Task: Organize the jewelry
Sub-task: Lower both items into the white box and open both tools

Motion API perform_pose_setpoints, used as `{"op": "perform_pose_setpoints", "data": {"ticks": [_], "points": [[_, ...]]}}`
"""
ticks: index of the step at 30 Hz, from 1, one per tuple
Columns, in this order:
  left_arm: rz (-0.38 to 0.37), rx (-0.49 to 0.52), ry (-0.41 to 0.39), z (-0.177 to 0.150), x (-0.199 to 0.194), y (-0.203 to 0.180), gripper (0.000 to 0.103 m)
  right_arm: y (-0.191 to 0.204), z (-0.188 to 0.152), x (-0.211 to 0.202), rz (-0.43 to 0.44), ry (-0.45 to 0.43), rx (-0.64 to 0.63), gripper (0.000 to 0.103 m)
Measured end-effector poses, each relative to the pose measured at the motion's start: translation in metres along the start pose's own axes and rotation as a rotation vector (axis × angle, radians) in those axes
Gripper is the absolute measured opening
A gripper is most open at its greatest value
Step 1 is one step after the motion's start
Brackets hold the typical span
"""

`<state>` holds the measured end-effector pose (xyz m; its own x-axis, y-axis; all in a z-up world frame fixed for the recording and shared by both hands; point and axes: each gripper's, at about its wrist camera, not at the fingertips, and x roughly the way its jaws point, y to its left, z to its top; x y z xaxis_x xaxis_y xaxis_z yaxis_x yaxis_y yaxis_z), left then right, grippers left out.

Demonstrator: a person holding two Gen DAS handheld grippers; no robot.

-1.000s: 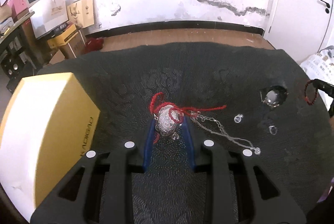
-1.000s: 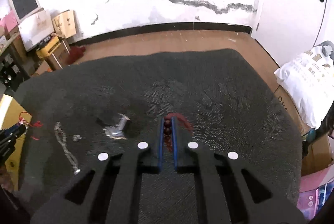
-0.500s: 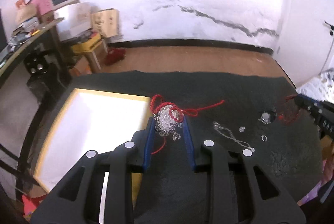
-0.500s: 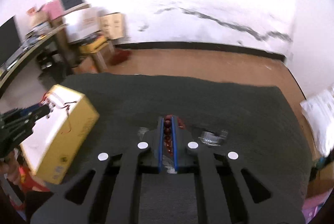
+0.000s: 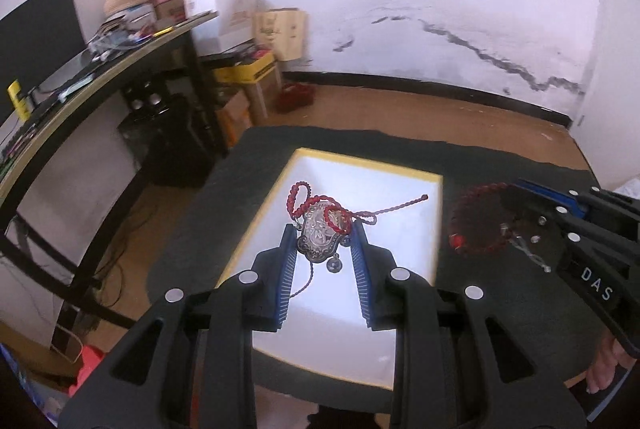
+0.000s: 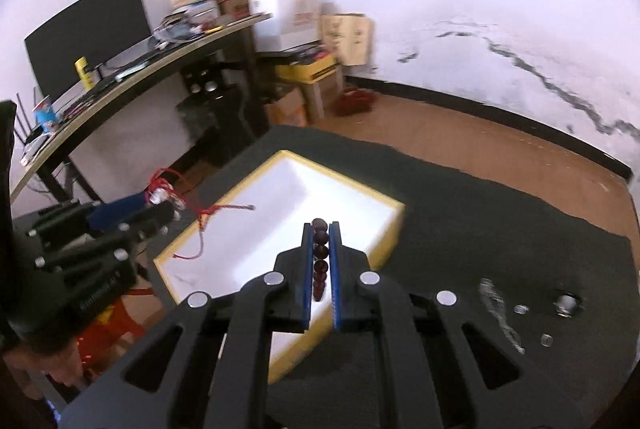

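Note:
My left gripper (image 5: 322,235) is shut on a silver pendant (image 5: 320,235) with a red cord (image 5: 316,201), held in the air over the white inside of the yellow box (image 5: 362,159). From the right wrist view the same gripper (image 6: 160,199) sits at the box's left edge, red cord (image 6: 200,229) trailing down. My right gripper (image 6: 321,229) is shut on a dark red bead bracelet (image 6: 320,253) above the box (image 6: 376,197). In the left wrist view the bracelet (image 5: 474,221) hangs as a loop just right of the box.
A dark cloth (image 6: 480,229) covers the table. A silver chain (image 6: 498,313), small rings (image 6: 520,309) and a silver piece (image 6: 566,303) lie on it at the right. A desk (image 5: 92,69) with a monitor stands at the left, boxes (image 5: 248,69) by the cracked wall.
Both grippers rose and swung left, from over the dark cloth to over the yellow box, each still holding its piece. The loose jewelry fell behind at the right.

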<state>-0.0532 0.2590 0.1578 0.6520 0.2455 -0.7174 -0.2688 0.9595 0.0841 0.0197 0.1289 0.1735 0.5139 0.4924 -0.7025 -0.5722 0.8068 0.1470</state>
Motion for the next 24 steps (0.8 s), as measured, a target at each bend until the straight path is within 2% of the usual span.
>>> {"op": "perform_pose_setpoints", "data": {"ticks": [5,12,17,24], "points": [[0.026,-0.023,0.049,-0.014,0.033,0.027,0.027,0.027,0.005,0.049,0.024,0.077,-0.009,0.008],[-0.004,-0.074,0.147,-0.036,0.101,0.040,0.027,0.033,-0.010,0.123,0.011,0.188,0.003,0.008],[-0.006,-0.079,0.225,-0.055,0.149,0.039,0.027,0.025,-0.027,0.172,-0.010,0.262,0.003,0.008],[0.010,-0.060,0.276,-0.070,0.181,0.039,0.027,0.007,-0.041,0.210,-0.032,0.320,0.011,0.008]]}}
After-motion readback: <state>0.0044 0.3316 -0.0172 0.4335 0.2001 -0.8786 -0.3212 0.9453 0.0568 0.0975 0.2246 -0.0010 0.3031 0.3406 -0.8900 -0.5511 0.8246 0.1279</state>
